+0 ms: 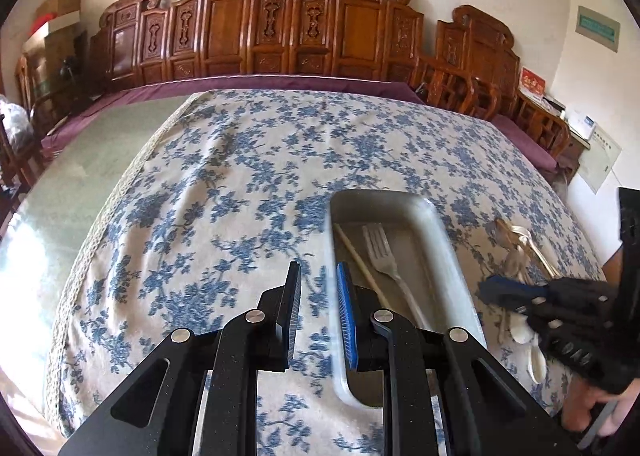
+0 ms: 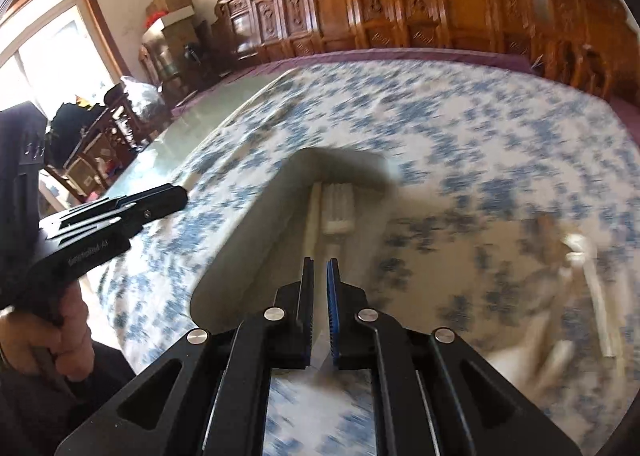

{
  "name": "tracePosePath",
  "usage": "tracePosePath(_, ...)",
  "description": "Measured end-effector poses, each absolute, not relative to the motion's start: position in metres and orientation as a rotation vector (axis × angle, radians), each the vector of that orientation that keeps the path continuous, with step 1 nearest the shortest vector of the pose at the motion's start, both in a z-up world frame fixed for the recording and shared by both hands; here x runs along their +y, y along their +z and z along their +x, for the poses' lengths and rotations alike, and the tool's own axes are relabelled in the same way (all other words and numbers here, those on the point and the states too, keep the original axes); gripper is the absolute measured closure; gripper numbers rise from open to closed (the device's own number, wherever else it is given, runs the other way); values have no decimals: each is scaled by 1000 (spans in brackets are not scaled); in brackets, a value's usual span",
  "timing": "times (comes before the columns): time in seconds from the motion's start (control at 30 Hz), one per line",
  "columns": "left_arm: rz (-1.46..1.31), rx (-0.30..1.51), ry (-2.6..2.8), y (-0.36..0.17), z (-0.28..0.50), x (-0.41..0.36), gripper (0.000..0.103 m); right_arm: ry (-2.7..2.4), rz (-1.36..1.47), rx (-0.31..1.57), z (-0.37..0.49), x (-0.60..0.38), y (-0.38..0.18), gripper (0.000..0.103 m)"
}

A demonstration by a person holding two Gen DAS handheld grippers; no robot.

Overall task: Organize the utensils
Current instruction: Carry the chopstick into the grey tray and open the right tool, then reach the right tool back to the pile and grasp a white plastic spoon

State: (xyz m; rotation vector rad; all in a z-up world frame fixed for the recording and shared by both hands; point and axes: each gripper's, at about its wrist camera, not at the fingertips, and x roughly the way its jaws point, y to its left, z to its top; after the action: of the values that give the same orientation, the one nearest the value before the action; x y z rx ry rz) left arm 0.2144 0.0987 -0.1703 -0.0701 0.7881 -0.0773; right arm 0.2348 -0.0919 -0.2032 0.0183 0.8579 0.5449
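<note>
A metal tray [image 1: 376,201] lies on the blue-flowered tablecloth [image 1: 224,183] and holds a silver fork [image 1: 380,252] beside a pale chopstick [image 1: 356,254]. My left gripper [image 1: 319,268] is open by a small gap. The tray's left rim runs between its jaws, with the blue-padded finger on the tray side. Right of the tray lies a loose pile of spoons and other utensils [image 1: 516,240]. My right gripper [image 1: 492,290] hovers beside that pile. In the blurred right wrist view, the right gripper [image 2: 320,262] shows a narrow slit with nothing in it, above the tray [image 2: 272,223], fork [image 2: 339,211] and chopstick [image 2: 314,211].
Carved wooden chairs [image 1: 280,27] line the far side of the table. Bare glass tabletop [image 1: 100,159] lies left of the cloth. A person's hand [image 1: 592,408] holds the right tool. In the right wrist view, another hand [image 2: 68,336] holds the left gripper [image 2: 172,195].
</note>
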Motion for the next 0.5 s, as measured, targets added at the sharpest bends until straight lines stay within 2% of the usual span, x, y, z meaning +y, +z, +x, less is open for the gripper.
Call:
tracePosePath(0.2,-60,764,-150,-161,207,69,86,395,-47,814,210,-162,-194,94)
tracePosePath(0.3,-43,758,-185,-156,203,51,86,332,-36,830,200,-194,-201,83)
tracePosePath(0.47,-24,747,-225,-150,196,28,85,278,-19,869,186,-213,-223,80)
tracePosePath(0.5,-20,748,-232,-150,194,23,85,278,-17,875,183,-212,-228,76)
